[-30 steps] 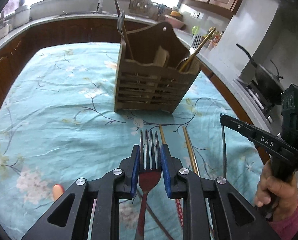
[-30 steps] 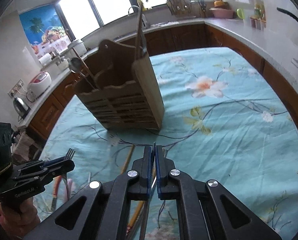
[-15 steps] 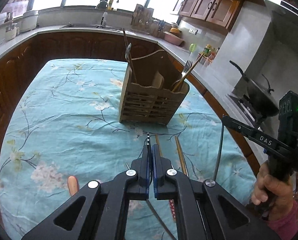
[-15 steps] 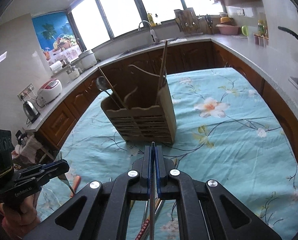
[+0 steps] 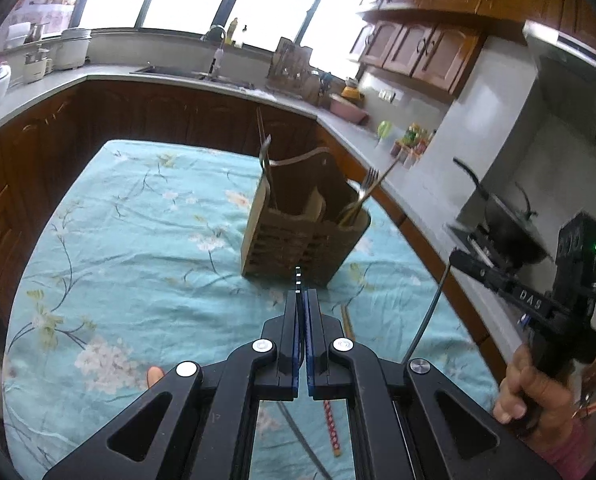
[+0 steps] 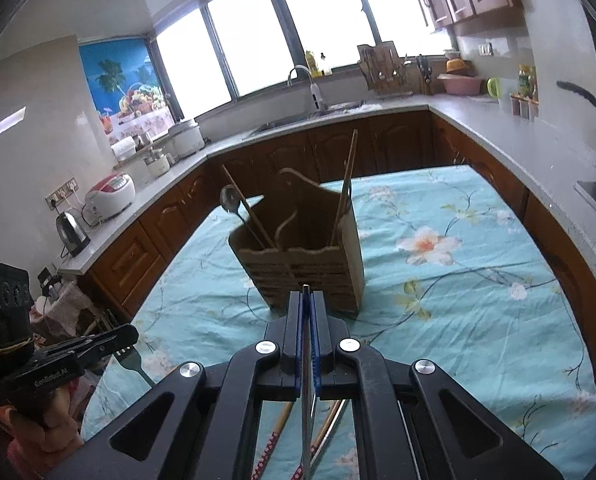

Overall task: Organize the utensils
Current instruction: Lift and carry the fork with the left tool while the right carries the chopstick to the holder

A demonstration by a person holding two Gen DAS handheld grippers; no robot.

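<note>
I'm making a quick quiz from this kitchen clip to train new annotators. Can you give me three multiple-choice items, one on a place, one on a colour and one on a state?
1. The wooden utensil holder stands:
A. on the tablecloth
B. beside the sink
C. on the stove

2. The tablecloth is mainly:
A. red
B. black
C. teal

3. The left gripper is:
A. open and empty
B. shut on a fork
C. resting inside the holder

Answers:
1 A, its base sits on the floral cloth in both views.
2 C, the cloth is teal with pale flowers.
3 B, its jaws are closed, and the right wrist view shows fork tines sticking out of them.
</note>
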